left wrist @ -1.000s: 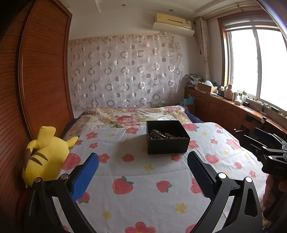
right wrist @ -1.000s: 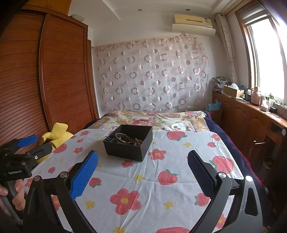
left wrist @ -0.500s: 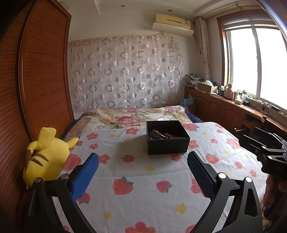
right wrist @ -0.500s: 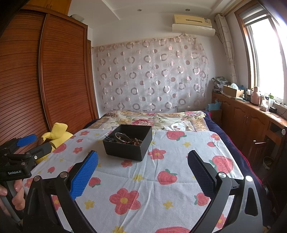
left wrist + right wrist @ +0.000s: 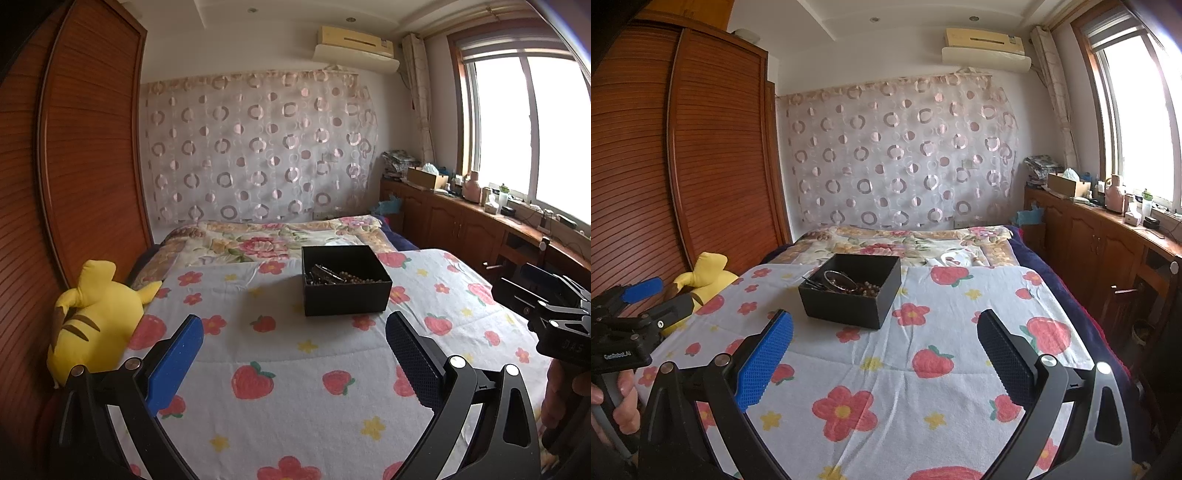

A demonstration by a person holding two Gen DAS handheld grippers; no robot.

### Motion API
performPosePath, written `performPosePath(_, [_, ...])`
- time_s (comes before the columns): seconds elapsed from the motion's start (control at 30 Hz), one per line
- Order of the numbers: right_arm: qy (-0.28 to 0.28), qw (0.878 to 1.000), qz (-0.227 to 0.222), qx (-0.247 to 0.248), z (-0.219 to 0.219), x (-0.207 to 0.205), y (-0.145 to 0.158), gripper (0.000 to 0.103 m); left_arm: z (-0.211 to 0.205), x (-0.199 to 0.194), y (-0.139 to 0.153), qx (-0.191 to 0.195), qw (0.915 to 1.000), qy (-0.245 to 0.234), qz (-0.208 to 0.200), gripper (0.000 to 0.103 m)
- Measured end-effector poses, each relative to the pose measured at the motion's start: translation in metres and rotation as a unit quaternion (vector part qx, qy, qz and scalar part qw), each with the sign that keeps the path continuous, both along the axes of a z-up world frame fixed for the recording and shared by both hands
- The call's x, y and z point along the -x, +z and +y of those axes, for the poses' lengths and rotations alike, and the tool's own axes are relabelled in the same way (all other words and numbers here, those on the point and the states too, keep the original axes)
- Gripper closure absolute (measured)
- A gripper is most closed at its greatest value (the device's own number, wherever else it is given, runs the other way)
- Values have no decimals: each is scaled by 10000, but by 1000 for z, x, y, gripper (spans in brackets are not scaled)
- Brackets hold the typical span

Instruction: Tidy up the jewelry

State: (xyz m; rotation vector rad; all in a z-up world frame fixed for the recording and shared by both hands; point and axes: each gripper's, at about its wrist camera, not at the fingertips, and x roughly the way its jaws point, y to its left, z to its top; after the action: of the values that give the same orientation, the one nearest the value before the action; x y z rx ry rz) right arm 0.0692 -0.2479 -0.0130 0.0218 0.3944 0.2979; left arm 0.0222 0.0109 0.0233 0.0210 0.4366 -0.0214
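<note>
Quilted floral bedspread | square black box | beaded jewelry

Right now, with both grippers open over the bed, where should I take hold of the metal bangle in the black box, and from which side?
Grip the bangle by its raised rim, coming straight down from above with the right gripper. The black box has walls all round and an open top, so the sides are blocked. The bangle leans on the beads, probably leaving one edge free for a finger to slip under.
</note>
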Motion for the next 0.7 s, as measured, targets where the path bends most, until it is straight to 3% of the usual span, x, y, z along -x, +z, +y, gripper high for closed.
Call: performPosePath(0.7, [-1, 10000, -2, -2, -1, -1, -1, 2, -1, 0, 0, 35, 10000, -18, -9, 8])
